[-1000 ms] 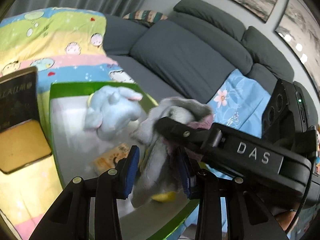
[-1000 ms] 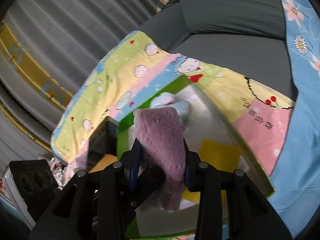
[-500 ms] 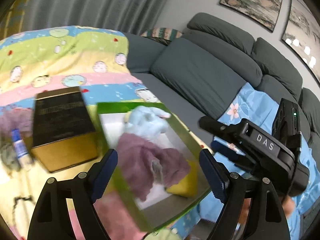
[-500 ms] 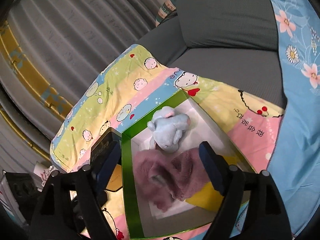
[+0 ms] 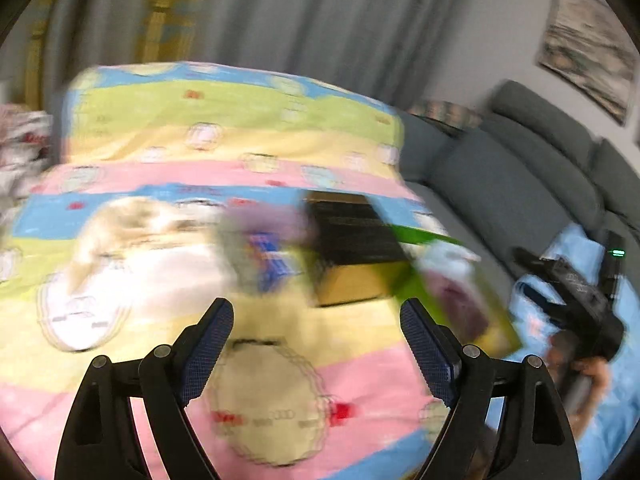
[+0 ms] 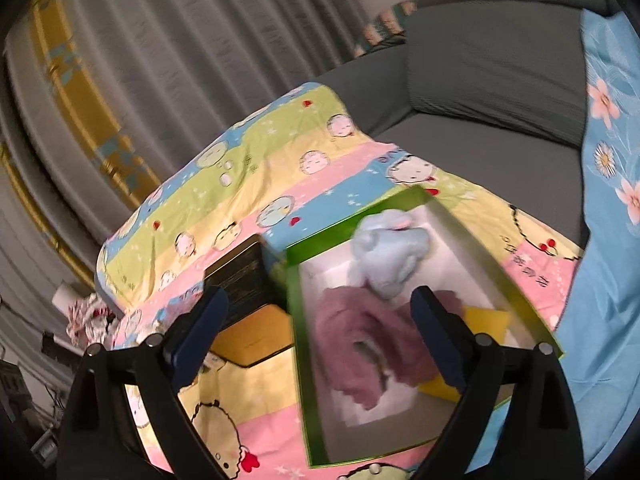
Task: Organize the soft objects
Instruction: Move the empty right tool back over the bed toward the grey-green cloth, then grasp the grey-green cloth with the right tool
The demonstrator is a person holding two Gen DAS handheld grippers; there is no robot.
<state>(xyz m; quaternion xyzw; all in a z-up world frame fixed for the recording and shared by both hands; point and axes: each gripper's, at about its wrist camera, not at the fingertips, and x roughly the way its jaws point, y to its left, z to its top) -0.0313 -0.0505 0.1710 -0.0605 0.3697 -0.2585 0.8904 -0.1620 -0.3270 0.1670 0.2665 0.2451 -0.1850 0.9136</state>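
Both jaws stood spread and empty, the right gripper point(image 6: 316, 334) widening further. Beneath its jaws, the green box point(image 6: 298, 320) held the mauve cloth point(image 6: 360, 344) just released, beside the blue plush point(image 6: 386, 252); the left gripper point(image 5: 316, 346) had swung off toward remaining items.

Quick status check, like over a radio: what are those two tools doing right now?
Left tool open, empty. Right tool opening, empty. Purple cloth lies in green box beside blue plush. Nothing in the way.
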